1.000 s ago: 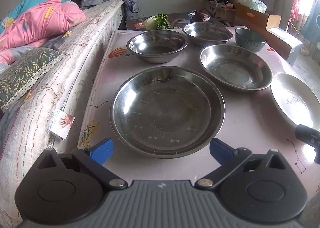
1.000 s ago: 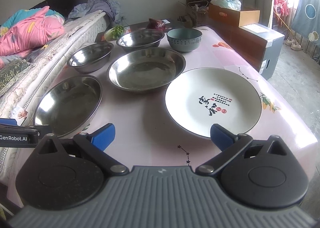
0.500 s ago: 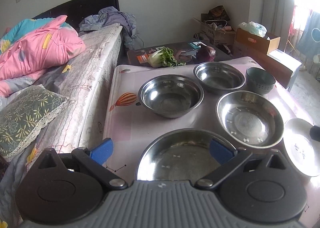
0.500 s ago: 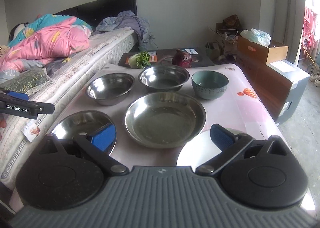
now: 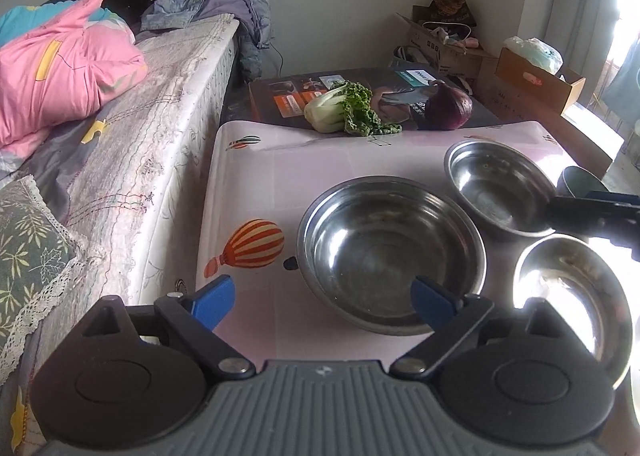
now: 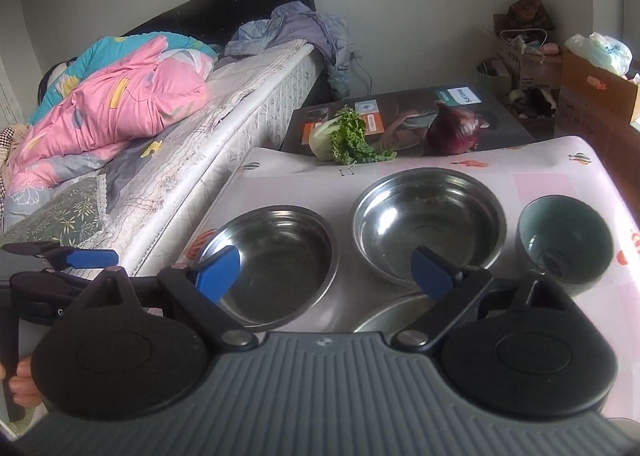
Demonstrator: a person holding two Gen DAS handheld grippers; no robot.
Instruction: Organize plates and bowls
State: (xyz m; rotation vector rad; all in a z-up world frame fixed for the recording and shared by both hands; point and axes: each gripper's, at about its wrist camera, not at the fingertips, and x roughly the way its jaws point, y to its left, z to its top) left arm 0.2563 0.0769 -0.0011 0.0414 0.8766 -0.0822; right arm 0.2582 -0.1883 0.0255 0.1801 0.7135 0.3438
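Observation:
My left gripper (image 5: 322,302) is open and empty above the near left of a deep steel bowl (image 5: 390,252) on the pink table (image 5: 256,184). A second steel bowl (image 5: 498,186) stands behind it to the right, and a shallow steel dish (image 5: 576,296) lies at the near right. My right gripper (image 6: 326,272) is open and empty, held above the two steel bowls (image 6: 276,264) (image 6: 428,222). A teal ceramic bowl (image 6: 566,242) stands at the right. The right gripper's tip shows in the left wrist view (image 5: 592,212); the left gripper shows in the right wrist view (image 6: 76,258).
A bed (image 5: 120,128) with a pink quilt (image 5: 60,72) runs along the table's left edge. Bok choy (image 5: 340,110) and a red cabbage (image 5: 448,106) lie on a dark box (image 5: 280,96) behind the table. Cardboard boxes (image 5: 536,76) stand at the back right.
Both grippers have risen and moved forward over the table. The big steel plate and the white plate have dropped out of view beneath them. Both grippers stay open.

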